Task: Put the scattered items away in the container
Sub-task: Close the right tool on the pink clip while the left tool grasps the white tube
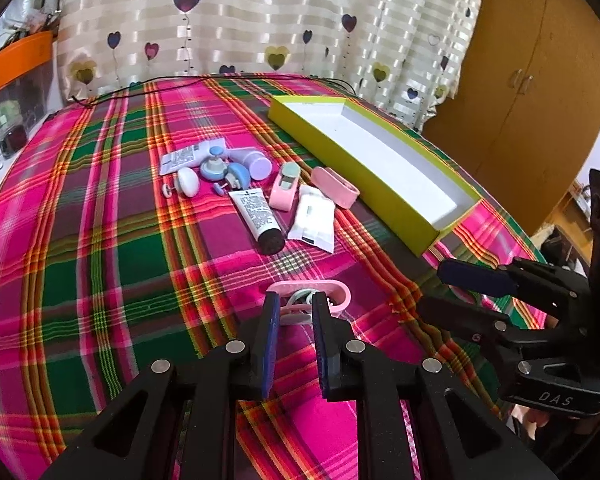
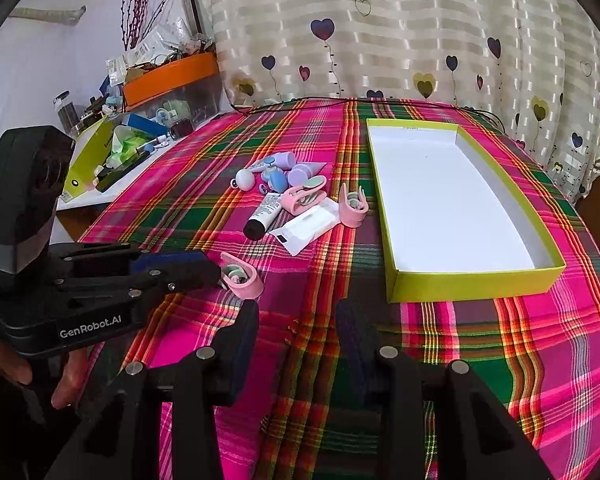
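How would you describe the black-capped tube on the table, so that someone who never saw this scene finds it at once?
Start at the long yellow-green box on the plaid tablecloth; the pile of small toiletries lies to its left. At the pile's near edge, beside the white sachet, lies the white tube with printed text. It alone has a wide black cap; the other pieces are pastel.
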Demonstrator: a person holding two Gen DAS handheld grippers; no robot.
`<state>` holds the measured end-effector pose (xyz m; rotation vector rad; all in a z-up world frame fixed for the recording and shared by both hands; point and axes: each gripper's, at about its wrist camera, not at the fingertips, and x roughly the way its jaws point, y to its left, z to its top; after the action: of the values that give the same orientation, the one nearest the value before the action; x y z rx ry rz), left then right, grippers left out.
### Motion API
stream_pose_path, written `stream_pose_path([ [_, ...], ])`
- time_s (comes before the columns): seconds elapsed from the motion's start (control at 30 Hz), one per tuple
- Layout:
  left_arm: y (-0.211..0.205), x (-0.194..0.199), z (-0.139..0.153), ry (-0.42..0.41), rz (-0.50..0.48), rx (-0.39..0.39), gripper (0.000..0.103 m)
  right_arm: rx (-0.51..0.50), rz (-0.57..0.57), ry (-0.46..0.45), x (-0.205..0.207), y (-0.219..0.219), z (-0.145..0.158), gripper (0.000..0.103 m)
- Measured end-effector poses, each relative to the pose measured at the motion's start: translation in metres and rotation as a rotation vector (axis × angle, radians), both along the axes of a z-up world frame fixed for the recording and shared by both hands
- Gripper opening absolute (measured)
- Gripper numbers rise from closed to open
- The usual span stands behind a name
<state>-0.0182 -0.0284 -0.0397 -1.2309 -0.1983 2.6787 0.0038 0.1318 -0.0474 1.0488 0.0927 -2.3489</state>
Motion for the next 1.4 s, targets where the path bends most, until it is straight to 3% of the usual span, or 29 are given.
stream_pose_path([
  [0.17, -0.001, 0.000, -0.001, 0.002, -0.024, 0.013, 0.017, 0.017, 0.033, 0.002, -0.002, -0.007, -0.001, 0.040],
  [0.57, -0.018, -0.008, -0.005, -0.018, 0.033, 0.024, 0.017, 0.070, 0.180, -0.017, -0.015, -0.042, -0.012, 0.040],
  [0.97, -0.038, -0.011, -0.002, -0.005, 0.085, 0.054, 0.017, 0.108, 0.234, -0.037, -0.029, -0.067, -0.021, 0.040],
  [1.13, -0.043, -0.012, -0.001, -0.005, 0.096, 0.063, 0.017, 0.110, 0.232, -0.043, -0.029, -0.066, -0.021, 0.022],
  [1.4, -0.039, -0.016, 0.002, 0.000, 0.089, 0.064, 0.017, 0.084, 0.186, -0.050, -0.029, -0.053, -0.020, 0.022],
])
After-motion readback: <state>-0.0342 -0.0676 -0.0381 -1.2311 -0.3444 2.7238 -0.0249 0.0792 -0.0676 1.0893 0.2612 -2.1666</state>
